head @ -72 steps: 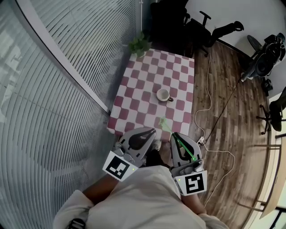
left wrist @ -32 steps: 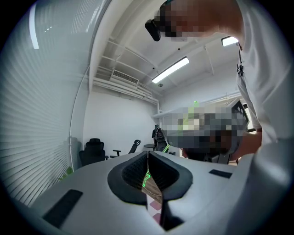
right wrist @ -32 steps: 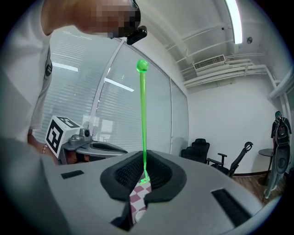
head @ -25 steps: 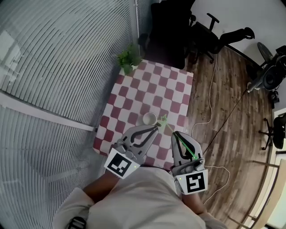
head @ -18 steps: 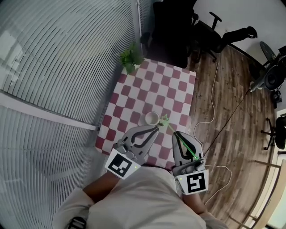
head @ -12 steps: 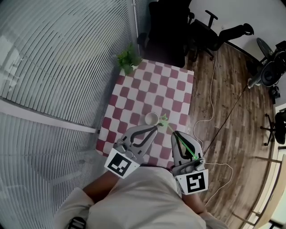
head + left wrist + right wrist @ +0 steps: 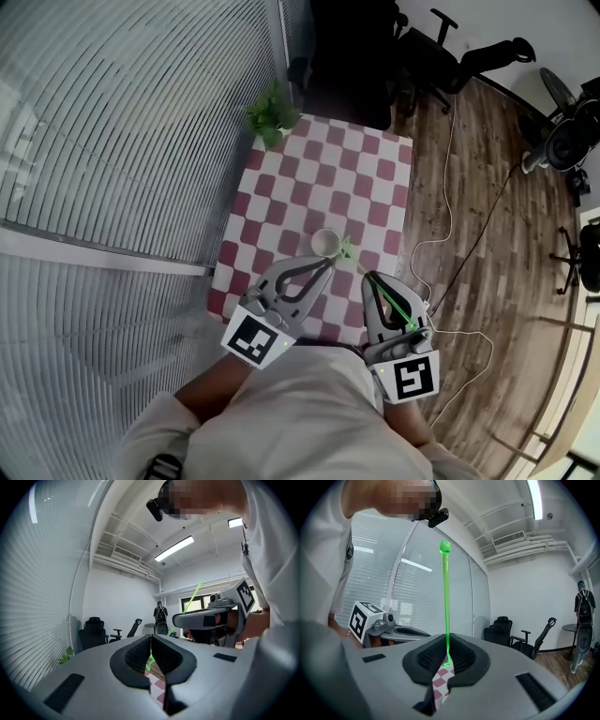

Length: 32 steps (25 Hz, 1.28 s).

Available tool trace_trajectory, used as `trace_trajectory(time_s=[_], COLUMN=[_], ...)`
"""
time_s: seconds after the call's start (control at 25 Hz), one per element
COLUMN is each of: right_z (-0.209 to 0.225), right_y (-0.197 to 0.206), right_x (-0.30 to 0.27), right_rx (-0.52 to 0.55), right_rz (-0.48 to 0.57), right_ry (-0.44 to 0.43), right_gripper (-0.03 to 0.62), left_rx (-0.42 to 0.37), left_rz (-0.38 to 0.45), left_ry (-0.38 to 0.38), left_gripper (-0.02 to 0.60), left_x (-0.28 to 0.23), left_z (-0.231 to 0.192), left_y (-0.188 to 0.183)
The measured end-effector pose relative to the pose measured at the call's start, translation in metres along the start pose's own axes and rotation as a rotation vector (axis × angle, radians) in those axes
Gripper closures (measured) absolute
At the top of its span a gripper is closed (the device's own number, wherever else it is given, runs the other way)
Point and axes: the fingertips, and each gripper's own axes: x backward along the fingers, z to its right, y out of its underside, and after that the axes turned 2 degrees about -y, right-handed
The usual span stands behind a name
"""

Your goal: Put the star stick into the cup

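A white cup (image 7: pixel 324 241) stands on the near part of a red-and-white checked table (image 7: pixel 319 178). My right gripper (image 7: pixel 367 277) is shut on the green star stick (image 7: pixel 346 249). The star end pokes out ahead of the jaws, just right of the cup's rim. In the right gripper view the stick (image 7: pixel 446 602) rises straight up from the shut jaws of the gripper (image 7: pixel 447 663) to a round knob. My left gripper (image 7: pixel 328 265) is shut and holds nothing, its tips just short of the cup. In the left gripper view (image 7: pixel 151 639) the stick (image 7: pixel 191 601) slants above the right gripper.
A small potted plant (image 7: pixel 272 117) sits at the table's far left corner. Slatted blinds (image 7: pixel 112 141) run along the left. Dark office chairs (image 7: pixel 450 56) stand beyond the table. A white cable (image 7: pixel 441 244) trails over the wooden floor to the right.
Since the earliest frame both grippers have come forward over the table's near edge, bringing the star up beside the cup. Over the last second they have only shifted slightly.
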Motion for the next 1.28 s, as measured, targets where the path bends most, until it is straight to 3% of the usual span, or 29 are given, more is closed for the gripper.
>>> trace_trajectory(time_s=[1.28], right_z=[-0.005], right_y=[0.106], right_x=[-0.050], right_rx=[-0.019], right_rz=[-0.090], right_ry=[0.022], right_gripper=[0.554], left_rx=[0.073], left_rz=[-0.109], left_ry=[0.051], left_gripper=[0.549], left_x=[-0.011], left_z=[-0.031], left_y=[0.114])
